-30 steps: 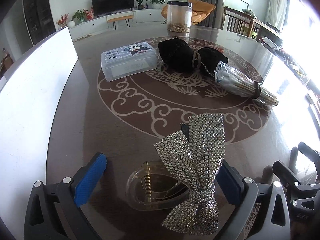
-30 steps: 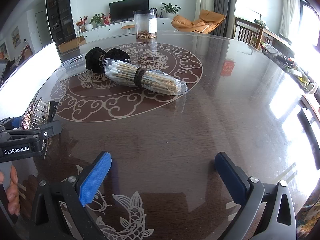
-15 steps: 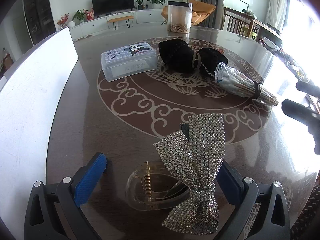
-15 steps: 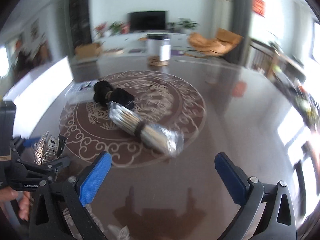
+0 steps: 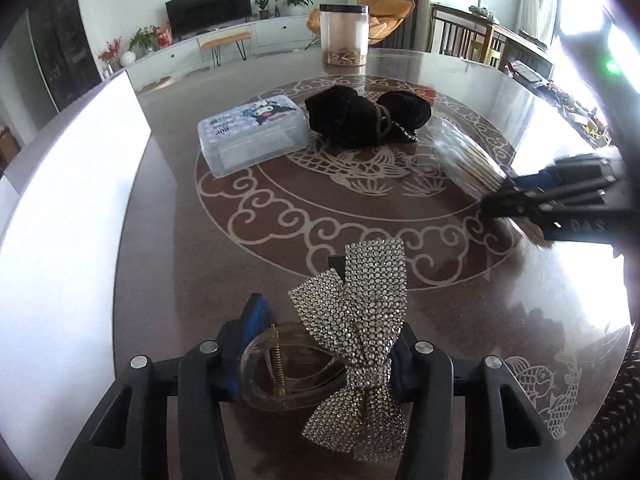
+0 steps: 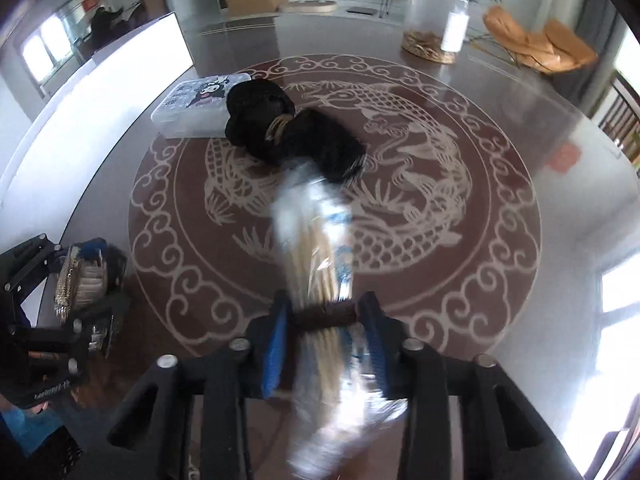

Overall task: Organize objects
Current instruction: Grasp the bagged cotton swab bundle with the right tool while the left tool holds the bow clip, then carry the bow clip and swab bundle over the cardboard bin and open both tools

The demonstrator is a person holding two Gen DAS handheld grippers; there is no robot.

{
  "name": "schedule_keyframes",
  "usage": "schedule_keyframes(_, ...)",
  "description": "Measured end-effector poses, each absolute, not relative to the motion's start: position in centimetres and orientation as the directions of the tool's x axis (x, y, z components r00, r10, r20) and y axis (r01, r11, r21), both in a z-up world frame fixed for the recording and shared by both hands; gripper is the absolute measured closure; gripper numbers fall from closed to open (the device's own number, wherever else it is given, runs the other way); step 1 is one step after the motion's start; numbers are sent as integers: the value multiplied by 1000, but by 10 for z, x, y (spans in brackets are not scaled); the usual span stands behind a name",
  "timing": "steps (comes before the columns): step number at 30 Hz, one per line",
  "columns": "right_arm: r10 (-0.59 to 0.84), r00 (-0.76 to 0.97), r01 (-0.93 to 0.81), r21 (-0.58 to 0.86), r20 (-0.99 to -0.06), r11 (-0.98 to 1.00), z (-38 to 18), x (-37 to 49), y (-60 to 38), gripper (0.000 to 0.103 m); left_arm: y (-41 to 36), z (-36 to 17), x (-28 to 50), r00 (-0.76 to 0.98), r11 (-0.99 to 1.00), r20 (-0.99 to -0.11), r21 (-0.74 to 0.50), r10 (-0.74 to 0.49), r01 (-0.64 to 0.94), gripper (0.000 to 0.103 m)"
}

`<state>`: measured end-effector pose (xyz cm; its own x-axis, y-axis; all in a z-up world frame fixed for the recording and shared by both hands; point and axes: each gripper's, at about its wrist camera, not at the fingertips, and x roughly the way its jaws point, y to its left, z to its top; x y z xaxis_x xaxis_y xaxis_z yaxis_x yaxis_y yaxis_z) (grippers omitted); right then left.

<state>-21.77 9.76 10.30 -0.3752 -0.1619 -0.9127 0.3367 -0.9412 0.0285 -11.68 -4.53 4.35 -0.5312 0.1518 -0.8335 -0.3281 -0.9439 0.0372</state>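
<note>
Your left gripper (image 5: pixel 320 354) had just closed its jaws on the rhinestone bow clip (image 5: pixel 352 320), nearer you than the table's (image 5: pixel 168 264) dragon medallion (image 5: pixel 352 196). Your right gripper (image 6: pixel 324 336) had just closed on the banded bundle of sticks (image 6: pixel 316 248), which lay on the medallion's near edge, just beside the black hair piece (image 6: pixel 288 128).

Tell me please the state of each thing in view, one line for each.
Left gripper: fingers just closed on the hair clip.
Rhinestone bow hair clip: gripped, on the table.
Right gripper: fingers just closed on the bundle.
Wrapped stick bundle: gripped at its dark band.
Plastic box: lid closed.
Black hair piece: lying on the table, untouched.
Jar: upright, lid on.
</note>
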Motion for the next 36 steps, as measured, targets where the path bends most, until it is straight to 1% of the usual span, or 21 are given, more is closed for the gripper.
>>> schedule_keyframes(6, -209, -416, 258, 105, -885, -960, 122, -182, 109, 72, -46, 56, -109, -563, -942, -814, 63, 144, -331, 54)
schedule_keyframes(10, -214, -448, 234, 116, -868, -965, 140, -166, 108, 72, -55, 68, -104, -576, -944, -800, 36, 170, -329, 54)
schedule_keyframes(12, -226, -464, 222, 135, -857, -966, 150, -161, 104, 72, -62, 79, -99, -578, -943, -788, -10, 212, -332, 54)
schedule_keyframes(16, -300, -496, 219, 217, -815, -951, 181, -155, 86, 72, -100, 126, -81, -584, -927, -732, -184, 350, -326, 54)
schedule_keyframes(19, -397, -515, 285, 285, -760, -915, 215, -148, 50, 72, -149, 164, -70, -635, -925, -675, -233, 376, -299, 54)
schedule_keyframes(22, -505, -505, 356, 364, -700, -861, 244, -143, 0, 72, -205, 184, -67, -684, -950, -660, -209, 311, -231, 54)
schedule_keyframes(26, -655, -421, 452, 480, -628, -752, 260, -145, -84, 72, -283, 180, -74, -708, -991, -694, -115, 129, -67, 54)
schedule_keyframes(27, -684, -390, 468, 506, -617, -724, 260, -146, -105, 72, -306, 172, -78, -689, -996, -720, -92, 80, -19, 54)
schedule_keyframes(28, -700, -367, 483, 518, -612, -706, 257, -148, -126, 72, -318, 166, -80, -668, -996, -742, -86, 62, 3, 54)
schedule_keyframes(30, -702, -338, 509, 505, -627, -697, 247, -149, -168, 71, -347, 144, -88, -582, -997, -813, -46, -2, 68, 53)
schedule_keyframes(31, -693, -326, 510, 498, -643, -702, 239, -150, -182, 68, -354, 132, -92, -529, -996, -848, -16, -35, 91, 52)
schedule_keyframes(32, -674, -310, 507, 483, -671, -714, 228, -150, -198, 59, -362, 121, -96, -477, -994, -877, 9, -61, 110, 51)
schedule_keyframes(33, -656, -301, 501, 470, -692, -727, 220, -149, -208, 49, -370, 107, -99, -422, -991, -903, 26, -80, 130, 45)
schedule_keyframes(34, -637, -304, 495, 454, -708, -741, 214, -149, -214, 31, -373, 101, -100, -403, -989, -911, 29, -85, 142, 39)
schedule_keyframes(35, -624, -322, 495, 435, -712, -752, 209, -146, -216, 26, -377, 98, -99, -388, -987, -918, 18, -80, 161, 38)
schedule_keyframes(36, -618, -336, 501, 421, -710, -756, 208, -142, -214, 26, -380, 100, -96, -406, -986, -912, -8, -61, 166, 32)
